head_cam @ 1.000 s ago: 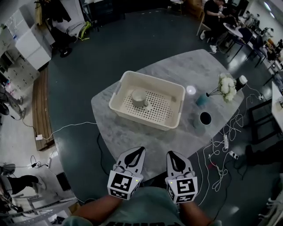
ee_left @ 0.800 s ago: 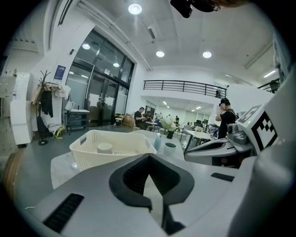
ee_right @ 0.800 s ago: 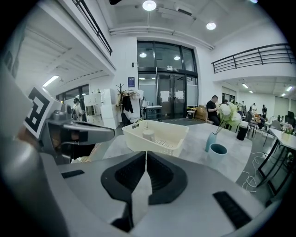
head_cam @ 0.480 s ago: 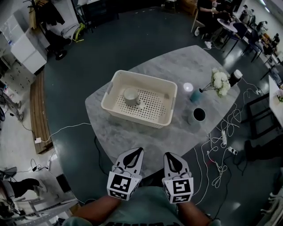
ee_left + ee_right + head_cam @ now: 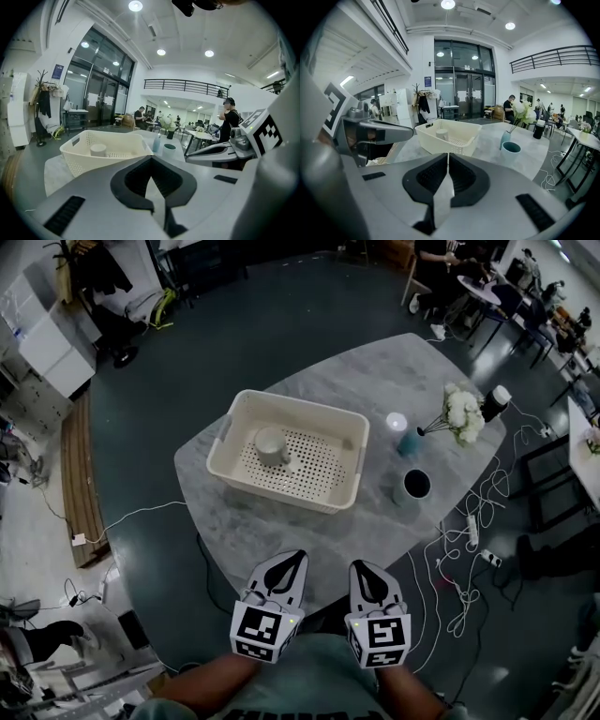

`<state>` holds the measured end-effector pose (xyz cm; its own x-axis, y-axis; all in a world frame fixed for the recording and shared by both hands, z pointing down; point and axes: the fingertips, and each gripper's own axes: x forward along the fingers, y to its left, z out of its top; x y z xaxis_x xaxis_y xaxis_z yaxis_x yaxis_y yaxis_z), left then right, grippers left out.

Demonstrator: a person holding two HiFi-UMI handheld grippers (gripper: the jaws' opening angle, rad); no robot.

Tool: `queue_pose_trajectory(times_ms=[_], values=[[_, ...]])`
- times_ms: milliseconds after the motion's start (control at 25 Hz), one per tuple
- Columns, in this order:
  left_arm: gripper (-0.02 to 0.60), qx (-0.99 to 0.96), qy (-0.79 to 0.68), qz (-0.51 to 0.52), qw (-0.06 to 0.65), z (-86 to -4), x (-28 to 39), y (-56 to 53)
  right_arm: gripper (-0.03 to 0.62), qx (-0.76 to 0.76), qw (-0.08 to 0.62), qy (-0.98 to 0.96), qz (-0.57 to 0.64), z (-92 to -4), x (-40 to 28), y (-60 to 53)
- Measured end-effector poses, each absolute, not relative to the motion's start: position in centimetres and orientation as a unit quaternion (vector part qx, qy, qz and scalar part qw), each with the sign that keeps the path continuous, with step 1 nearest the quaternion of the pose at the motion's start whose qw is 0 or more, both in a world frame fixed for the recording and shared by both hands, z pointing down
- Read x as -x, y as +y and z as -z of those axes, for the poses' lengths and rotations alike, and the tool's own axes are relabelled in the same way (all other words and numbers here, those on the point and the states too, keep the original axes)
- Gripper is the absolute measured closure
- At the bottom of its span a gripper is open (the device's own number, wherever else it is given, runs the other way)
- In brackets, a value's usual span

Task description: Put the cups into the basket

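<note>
A cream perforated basket [image 5: 227, 441] [image 5: 79, 160] [image 5: 465, 145] stands on the grey marble table [image 5: 272, 531]. One pale cup [image 5: 272, 446] [image 5: 98, 149] [image 5: 441, 135] sits upside down inside it. A teal cup [image 5: 412, 487] [image 5: 168, 149] [image 5: 510, 150] stands on the table right of the basket. My left gripper [image 5: 292, 562] [image 5: 151, 159] and right gripper [image 5: 362, 567] [image 5: 448, 154] hang side by side near the table's front edge, both shut and empty, well short of the basket and cups.
A teal vase with white flowers [image 5: 441, 422], a small white round object [image 5: 397, 423] and a dark bottle [image 5: 494, 402] stand at the table's right. Cables [image 5: 469, 549] trail on the floor. People sit at tables [image 5: 450, 268] beyond.
The view has shifted slightly, so the table and basket sit a little further left and up. Both grippers stay shut in the same place.
</note>
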<state>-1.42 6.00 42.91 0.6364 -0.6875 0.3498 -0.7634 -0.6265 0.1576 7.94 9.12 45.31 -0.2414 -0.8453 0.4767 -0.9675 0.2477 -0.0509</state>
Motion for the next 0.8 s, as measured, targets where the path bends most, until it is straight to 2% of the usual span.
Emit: queue_pose_trajectory(times_ms=[800], values=[[0.575, -0.896, -0.391, -0.141, 0.156, -43.9, -12.3, 0.4, 0.565, -0.592, 0.217, -0.759, -0.164, -47.4, -21.0, 2.8]])
